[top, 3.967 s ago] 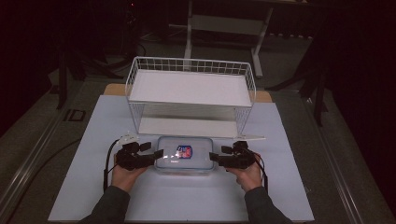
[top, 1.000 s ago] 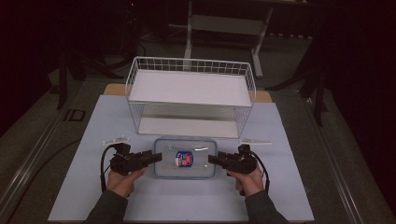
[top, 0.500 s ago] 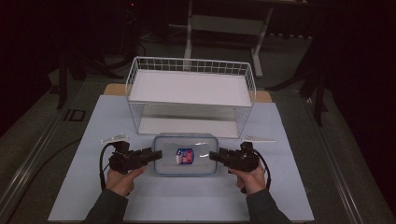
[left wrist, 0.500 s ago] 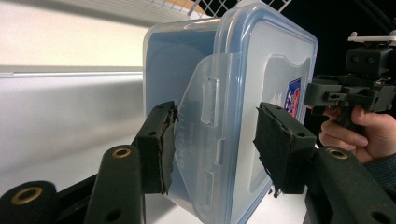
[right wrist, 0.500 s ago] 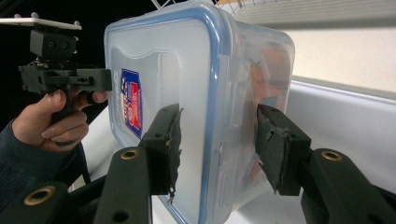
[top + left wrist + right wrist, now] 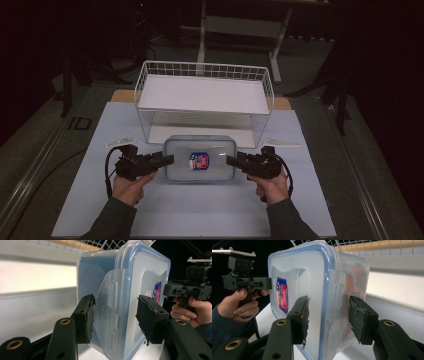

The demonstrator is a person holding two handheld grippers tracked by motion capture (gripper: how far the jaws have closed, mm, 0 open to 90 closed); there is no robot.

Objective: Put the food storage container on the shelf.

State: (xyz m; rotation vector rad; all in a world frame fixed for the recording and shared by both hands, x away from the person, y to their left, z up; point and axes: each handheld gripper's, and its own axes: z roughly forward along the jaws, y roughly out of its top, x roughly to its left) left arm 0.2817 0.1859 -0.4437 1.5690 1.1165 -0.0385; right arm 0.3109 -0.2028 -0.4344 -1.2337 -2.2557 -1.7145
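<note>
A clear plastic box point(image 6: 200, 159) with a blue-edged snap lid sits between the two grippers, just in front of the white wire rack point(image 6: 205, 102), over the white sheet on the worktop point(image 6: 210, 210). A red and blue label point(image 6: 199, 161) lies at the middle of its lid.

The left gripper point(image 6: 167, 160) comes in from the box's left end. In the left gripper view its fingers point(image 6: 86, 317) stand about half open around that end: one pad lies against the underside of the box, the other against the lid, with the side clip between them. They grip the box across its height.

The right gripper point(image 6: 231, 161) comes in from the box's right end. In the right gripper view its fingers point(image 6: 299, 315) are likewise about half open, one pad on the lid and the other on the base, closed on that end with its clip between.

In both gripper views the lower edge of the box appears clear of the sheet; whether any part touches it cannot be told.

The rack has an upper shelf with a white board and a lower level beneath.
</note>
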